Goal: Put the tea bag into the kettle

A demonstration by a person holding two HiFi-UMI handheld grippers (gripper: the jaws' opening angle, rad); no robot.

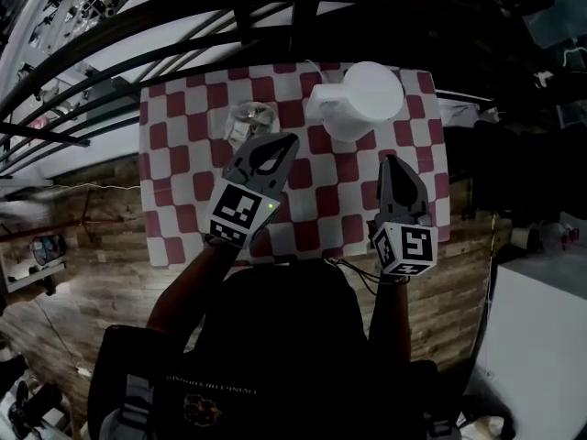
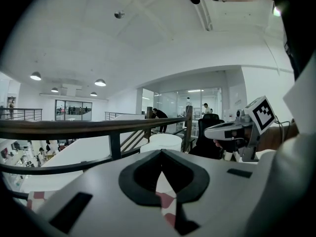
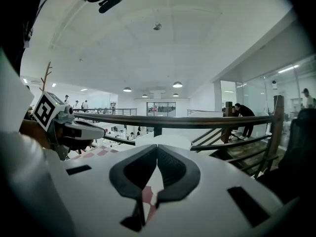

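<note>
A white kettle (image 1: 362, 99) stands at the far side of the red-and-white checked tablecloth (image 1: 183, 154); its lid looks closed. Left of it is a small clear glass (image 1: 249, 119) with something pale inside; I cannot make out a tea bag clearly. My left gripper (image 1: 292, 139) hovers just right of the glass, shut and empty, its tips pointing toward the kettle (image 2: 165, 141). My right gripper (image 1: 389, 159) hangs over the cloth's right side, below the kettle, also shut with nothing between its jaws. In each gripper view the jaws (image 2: 160, 152) (image 3: 157, 147) meet at their tips.
A dark metal railing (image 1: 183, 35) runs along the table's far edge. Wooden floor (image 1: 83, 273) lies left of and in front of the table. A white surface (image 1: 541, 337) sits at the lower right. Several people stand far off beyond the railing.
</note>
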